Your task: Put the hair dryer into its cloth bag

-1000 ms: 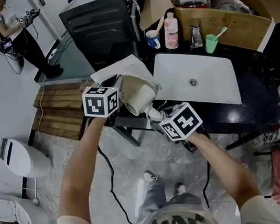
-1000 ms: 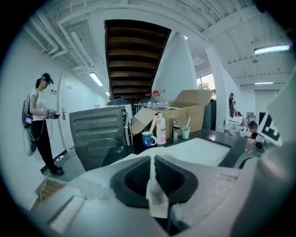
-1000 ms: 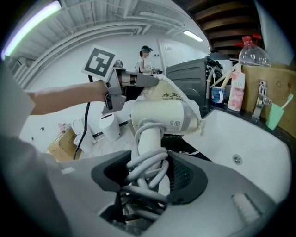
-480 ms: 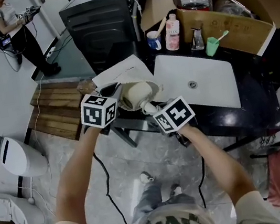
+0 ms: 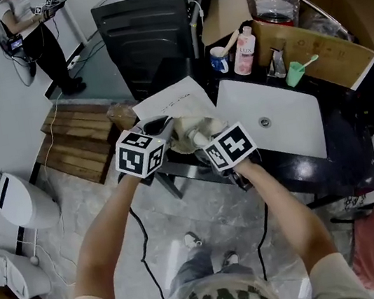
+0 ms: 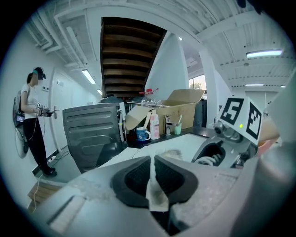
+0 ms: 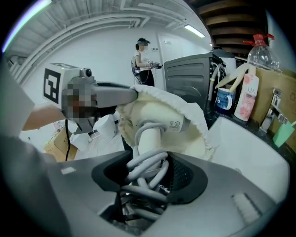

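White plastic hair dryer [image 7: 173, 122] half inside cream cloth bag [image 7: 196, 139], handle and cord yet to go in.

Barrel already sunk into the bag's mouth; white handle and coiled grey cord [image 7: 145, 169] outside it, both clamped in the right tool [image 7: 148, 178]. Left tool [image 6: 151, 173] clenched on a thin strip of the bag's rim, holding the mouth up. Likely left to do: pushing handle and cord through, then closing the mouth. Everything held in the air over the near left end of the dark counter [image 5: 351, 153], close to its edge, bare floor [image 5: 204, 206] beyond. Free room toward the body and to the left; white basin [image 5: 274, 120] just to the right, blue mug [image 5: 219, 59] and brown cardboard box [image 5: 313, 53] well behind.
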Demonstrator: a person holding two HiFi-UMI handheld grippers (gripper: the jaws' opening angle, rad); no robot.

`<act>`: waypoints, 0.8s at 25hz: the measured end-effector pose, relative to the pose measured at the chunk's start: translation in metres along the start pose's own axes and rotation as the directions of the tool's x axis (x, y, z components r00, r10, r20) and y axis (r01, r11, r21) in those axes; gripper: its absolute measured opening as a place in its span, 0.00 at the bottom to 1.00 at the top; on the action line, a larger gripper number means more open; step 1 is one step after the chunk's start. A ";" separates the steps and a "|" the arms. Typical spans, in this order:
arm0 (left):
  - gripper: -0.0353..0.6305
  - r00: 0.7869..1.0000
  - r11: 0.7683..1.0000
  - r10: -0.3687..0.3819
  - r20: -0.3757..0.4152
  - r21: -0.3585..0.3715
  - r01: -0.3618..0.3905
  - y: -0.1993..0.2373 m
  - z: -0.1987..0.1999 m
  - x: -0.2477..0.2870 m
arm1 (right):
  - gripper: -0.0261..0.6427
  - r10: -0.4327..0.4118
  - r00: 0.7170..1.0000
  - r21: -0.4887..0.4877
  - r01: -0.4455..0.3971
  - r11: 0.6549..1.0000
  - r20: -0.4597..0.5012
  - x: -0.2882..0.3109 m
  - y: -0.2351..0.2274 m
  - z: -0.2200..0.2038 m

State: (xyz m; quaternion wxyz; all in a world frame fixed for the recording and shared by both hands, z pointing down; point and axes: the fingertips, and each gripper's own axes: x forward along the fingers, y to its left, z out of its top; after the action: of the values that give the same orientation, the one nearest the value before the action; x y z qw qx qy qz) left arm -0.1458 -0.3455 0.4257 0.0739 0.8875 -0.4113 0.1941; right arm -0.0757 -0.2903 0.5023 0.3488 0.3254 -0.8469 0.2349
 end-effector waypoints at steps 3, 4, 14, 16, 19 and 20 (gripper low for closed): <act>0.09 1.000 1.000 -0.016 0.008 -0.005 0.016 0.003 0.000 -0.001 | 0.40 -0.001 1.000 0.008 0.001 1.000 -0.007 0.008 -0.001 0.009; 0.09 1.000 1.000 -0.021 0.012 -0.007 0.021 0.004 0.001 -0.002 | 0.40 -0.001 1.000 0.010 0.001 1.000 -0.009 0.011 -0.001 0.012; 0.09 0.998 0.999 -0.046 0.035 -0.014 0.047 0.016 0.007 -0.001 | 0.40 -0.010 1.000 0.042 0.011 0.999 -0.019 0.034 -0.010 0.037; 0.09 0.998 0.999 -0.050 0.036 -0.014 0.050 0.019 0.008 0.000 | 0.40 -0.013 1.000 0.052 0.014 0.999 -0.020 0.039 -0.011 0.041; 0.09 0.997 0.998 -0.062 0.035 -0.014 0.063 0.022 0.008 0.003 | 0.40 -0.016 1.000 0.067 0.017 0.998 -0.020 0.046 -0.014 0.046; 0.09 0.997 0.997 -0.069 0.036 -0.015 0.070 0.022 0.008 0.004 | 0.40 -0.018 1.000 0.071 0.019 0.997 -0.020 0.049 -0.014 0.048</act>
State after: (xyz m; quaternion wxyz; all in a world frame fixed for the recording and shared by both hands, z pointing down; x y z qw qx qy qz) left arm -0.1576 -0.3654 0.4191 0.0803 0.9041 -0.3829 0.1721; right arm -0.1130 -0.3488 0.5101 0.3474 0.3431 -0.8315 0.2649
